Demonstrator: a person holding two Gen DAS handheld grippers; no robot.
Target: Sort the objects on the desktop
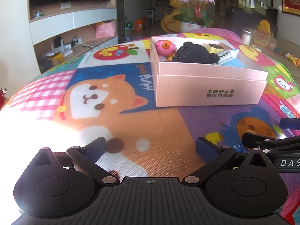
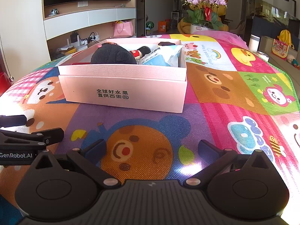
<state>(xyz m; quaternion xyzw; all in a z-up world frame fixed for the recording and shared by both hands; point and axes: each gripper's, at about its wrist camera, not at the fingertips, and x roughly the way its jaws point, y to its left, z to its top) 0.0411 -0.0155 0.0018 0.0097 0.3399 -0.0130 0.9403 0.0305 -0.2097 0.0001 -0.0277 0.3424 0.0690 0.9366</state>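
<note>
A pink cardboard box [image 1: 210, 91] [image 2: 123, 93] stands on the cartoon play mat [image 1: 112, 97] [image 2: 225, 86]. Inside it lie a black plush toy [image 1: 195, 53] [image 2: 112, 55], a pink round toy [image 1: 165, 46], a blue and white packet [image 1: 228, 56] [image 2: 163, 57] and a small red-and-black doll [image 2: 139, 52]. My left gripper [image 1: 151, 147] hovers open over the mat, well short of the box, with nothing between its fingers. My right gripper [image 2: 151, 148] is likewise open and empty, nearer than the box. Each gripper shows at the edge of the other's view.
A pot of purple orchids [image 1: 193, 9] [image 2: 205, 11] stands beyond the mat's far edge. A TV unit with shelves [image 1: 73, 24] [image 2: 88, 18] lines the left wall. A white cylinder [image 2: 254, 42] and bags sit off the mat's right side.
</note>
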